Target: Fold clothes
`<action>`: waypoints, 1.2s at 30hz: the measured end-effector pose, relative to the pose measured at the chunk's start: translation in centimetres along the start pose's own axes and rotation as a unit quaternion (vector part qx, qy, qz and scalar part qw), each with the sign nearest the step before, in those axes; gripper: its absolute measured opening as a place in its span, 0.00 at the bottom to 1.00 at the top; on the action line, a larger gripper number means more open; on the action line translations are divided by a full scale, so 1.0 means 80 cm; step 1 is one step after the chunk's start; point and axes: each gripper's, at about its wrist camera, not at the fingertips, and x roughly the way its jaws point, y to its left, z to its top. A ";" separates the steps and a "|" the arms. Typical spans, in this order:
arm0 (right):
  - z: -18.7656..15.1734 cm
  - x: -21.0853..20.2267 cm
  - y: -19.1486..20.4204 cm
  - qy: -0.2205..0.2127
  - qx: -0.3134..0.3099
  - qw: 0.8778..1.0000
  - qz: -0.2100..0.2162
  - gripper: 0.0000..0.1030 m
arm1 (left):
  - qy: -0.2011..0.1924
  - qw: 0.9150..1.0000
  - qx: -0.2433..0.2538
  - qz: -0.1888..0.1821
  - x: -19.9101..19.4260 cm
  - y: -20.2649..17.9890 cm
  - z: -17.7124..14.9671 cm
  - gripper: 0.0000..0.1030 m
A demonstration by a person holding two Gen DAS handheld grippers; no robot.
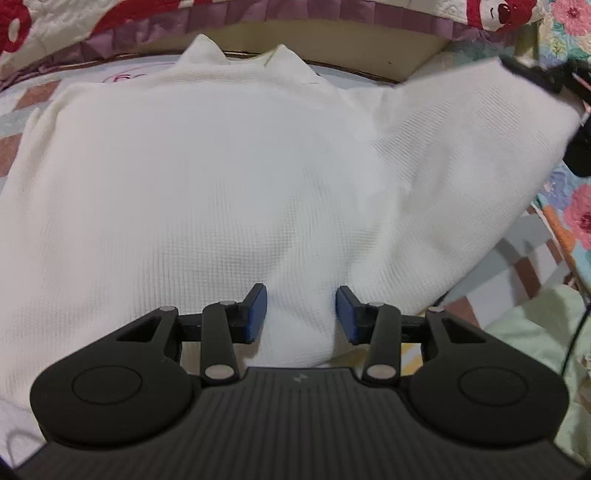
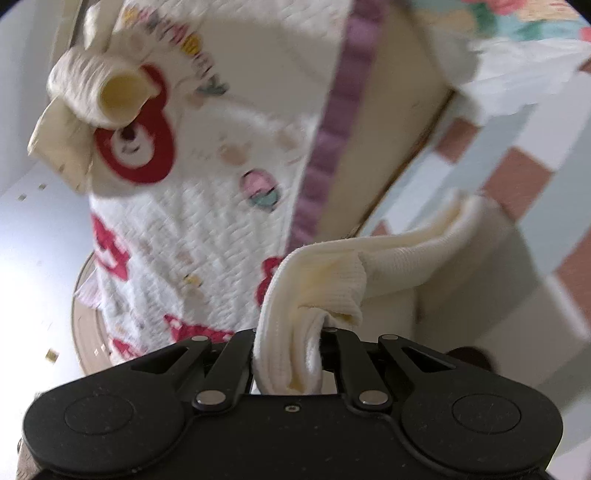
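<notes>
Left wrist view
Left gripper (image 1: pixel 300 314): nearest the camera; its blue pads stand apart with the near hem of the sweater bulging up between them, so the jaws look parted rather than clamped. Whether the pads touch the cloth I cannot tell.
Sweater (image 1: pixel 207 192): a cream waffle-knit top, spread chest-up over the patchwork bedspread (image 1: pixel 26 110), its collar toward the far edge of the bed near the quilted pillow (image 1: pixel 22 26). The body lies fairly smooth.
Sleeve side (image 1: pixel 461 158): lifted off the bed and pulled up toward the far right corner, where the right gripper (image 1: pixel 532 74) shows as a dark blur at its tip.
Risk: in my judgement, if the left pads do not pin the hem, the pull on the sleeve could drag the whole body sideways and wrinkle it.

Right wrist view
Right gripper (image 2: pixel 291 354): nearest the camera; pinched tight on a bunched, ribbed end of the sweater (image 2: pixel 317 288), seemingly a cuff, though that is uncertain.
Cloth beyond: it runs from the jaws toward the right, above the bedspread (image 2: pixel 517 177).
Risk: the grip holds a thick wad, not a flat edge, so the sleeve may land twisted or slip free; the view is blurred, which suggests fast motion.
</notes>
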 end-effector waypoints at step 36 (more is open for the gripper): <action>-0.290 0.295 0.144 0.346 -0.441 0.824 -0.085 0.09 | -0.060 0.957 -0.207 -0.195 -0.056 0.229 0.014 0.59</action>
